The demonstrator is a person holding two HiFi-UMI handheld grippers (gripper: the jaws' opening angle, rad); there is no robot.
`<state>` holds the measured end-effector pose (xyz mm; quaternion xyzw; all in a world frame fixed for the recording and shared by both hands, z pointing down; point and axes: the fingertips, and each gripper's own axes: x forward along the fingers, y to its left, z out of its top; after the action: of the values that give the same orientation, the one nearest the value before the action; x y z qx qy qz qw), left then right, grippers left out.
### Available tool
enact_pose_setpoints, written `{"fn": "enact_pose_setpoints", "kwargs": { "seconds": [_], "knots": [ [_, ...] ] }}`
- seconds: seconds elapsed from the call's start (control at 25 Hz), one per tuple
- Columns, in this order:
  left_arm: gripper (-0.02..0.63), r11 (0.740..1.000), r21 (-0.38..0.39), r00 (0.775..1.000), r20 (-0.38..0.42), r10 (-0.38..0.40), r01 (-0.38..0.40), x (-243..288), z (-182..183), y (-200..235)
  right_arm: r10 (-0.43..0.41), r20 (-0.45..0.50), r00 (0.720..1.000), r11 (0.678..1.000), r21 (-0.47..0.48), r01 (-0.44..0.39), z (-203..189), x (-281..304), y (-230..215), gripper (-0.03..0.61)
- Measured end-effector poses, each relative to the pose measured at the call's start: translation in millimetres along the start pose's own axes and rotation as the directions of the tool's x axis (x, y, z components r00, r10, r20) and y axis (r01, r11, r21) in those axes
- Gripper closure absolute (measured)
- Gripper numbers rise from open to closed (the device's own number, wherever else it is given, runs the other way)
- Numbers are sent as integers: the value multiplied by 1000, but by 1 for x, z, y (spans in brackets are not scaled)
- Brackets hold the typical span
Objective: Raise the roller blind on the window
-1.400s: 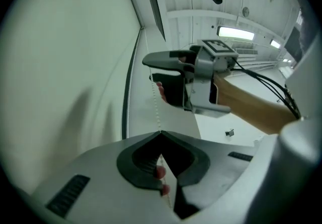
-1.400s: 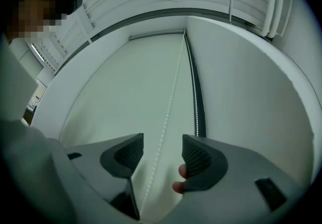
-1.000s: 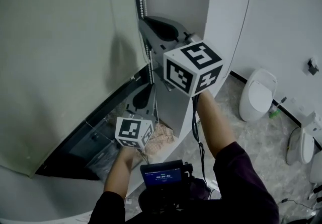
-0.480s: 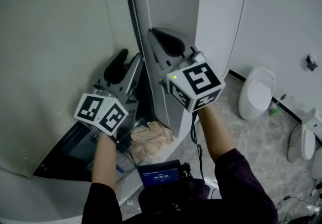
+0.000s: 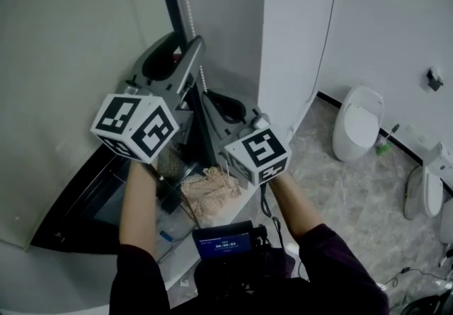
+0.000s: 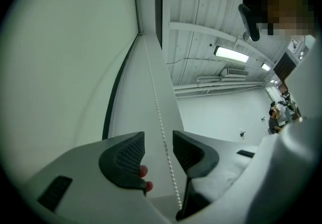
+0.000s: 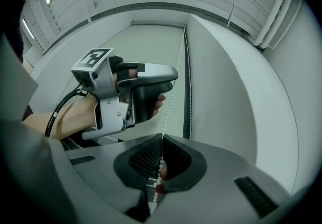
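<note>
The pale roller blind (image 5: 71, 59) hangs at the left, with its white bead chain (image 5: 185, 2) running down beside the dark window frame. My left gripper (image 5: 182, 48) is raised high, above the right one. In the left gripper view its jaws (image 6: 158, 147) stand open, and the bead chain (image 6: 156, 102) passes between the pads without touching them. My right gripper (image 5: 216, 101) is lower down. In the right gripper view it (image 7: 161, 160) is shut on the bead chain (image 7: 168, 104), and the left gripper (image 7: 171, 79) shows just above it on the same chain.
A white wall column (image 5: 290, 37) stands right of the window. A crumpled beige cloth (image 5: 212, 190) lies on the sill. Dark glass (image 5: 78, 214) shows under the blind's lower edge. Two white toilets (image 5: 361, 129) (image 5: 422, 204) stand on the floor at the right. A screen device (image 5: 228, 243) sits at the person's chest.
The left gripper rose from low beside the sill to above the right gripper and opened round the chain. The right gripper moved down, still shut on the chain.
</note>
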<state>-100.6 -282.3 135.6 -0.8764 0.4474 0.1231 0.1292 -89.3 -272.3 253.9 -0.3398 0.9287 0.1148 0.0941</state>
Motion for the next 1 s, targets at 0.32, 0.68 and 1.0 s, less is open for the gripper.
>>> {"fn": "enact_pose_setpoints", "kwargs": {
  "seconds": [0.32,0.68,1.0],
  "knots": [
    [477,1000,-16,1000,-9,23,-23,16,5,0,-3,-24,1000,1000,-22,2,-5,-1,-3,566],
    [478,998,23,998,26,54,-55,12,21,6,-16,-183,983,999,-36,10,-100,-18,20,568],
    [589,994,20,994,-26,103,-103,19,-13,15,35,-335,942,999,15,-32,-187,-54,39,568]
  ]
}}
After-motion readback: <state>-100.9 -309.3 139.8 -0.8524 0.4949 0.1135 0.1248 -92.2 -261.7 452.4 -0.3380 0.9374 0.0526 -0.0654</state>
